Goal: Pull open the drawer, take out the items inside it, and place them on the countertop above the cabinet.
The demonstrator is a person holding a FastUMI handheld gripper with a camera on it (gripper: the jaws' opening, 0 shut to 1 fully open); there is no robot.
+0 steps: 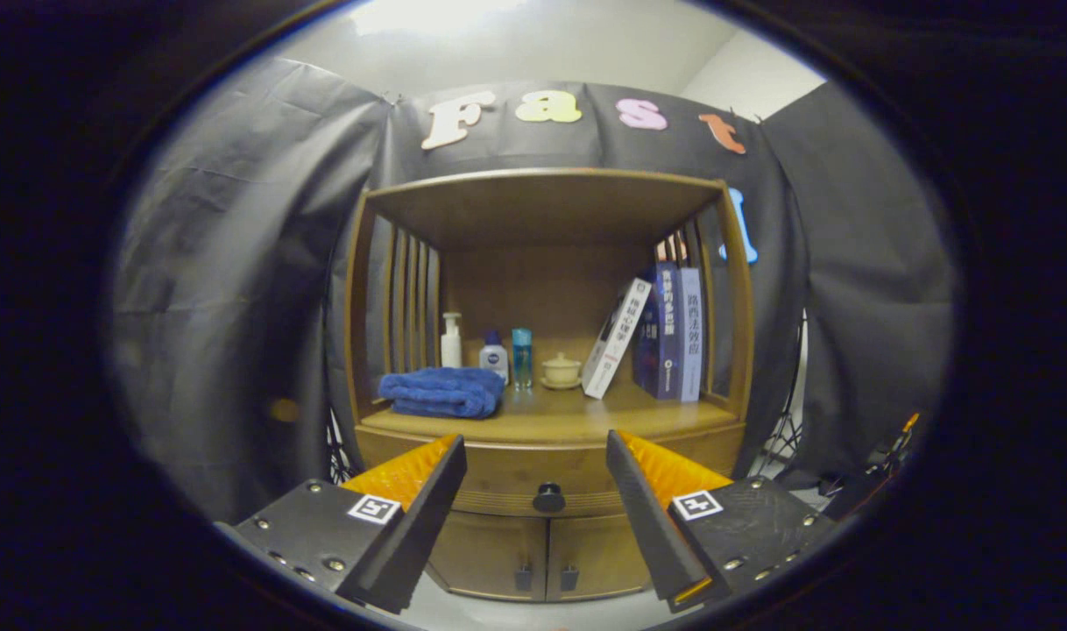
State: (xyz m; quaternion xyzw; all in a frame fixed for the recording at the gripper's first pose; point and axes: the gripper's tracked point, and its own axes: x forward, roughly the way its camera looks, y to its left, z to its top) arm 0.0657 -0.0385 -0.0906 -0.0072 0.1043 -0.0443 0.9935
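Left wall: hung with black cloth, well apart from the cabinet (547, 526).
Blue towel (443, 391): lay folded at the left of the countertop (551, 419), near its front edge.
White pump bottle (451, 340): stood upright just behind the towel, far left.
Two small bottles (507, 358): stood side by side right of the pump bottle, toward the back.
Lidded cup (561, 370): sat on a saucer near the middle, far back.
Leaning book (617, 338): tilted rightward against the upright books (676, 333) at the far right.
Drawer (542, 478): looked fully closed, directly beneath the countertop; contents hidden.
Drawer knob (548, 498): dark and round, centred on the drawer front, beyond the fingers and roughly midway between them.
Lower doors (544, 556): closed, under the drawer.
Gripper (536, 456): spread wide, nothing held, not touching the cabinet.
Step in hand: judged as the approach to the knob.
Doing it well: advance straight with the knob kept centred, close both fingers squarely around it, then pull level toward the near side without twisting.
Placement note: bare wood left at the middle front, between towel and books.
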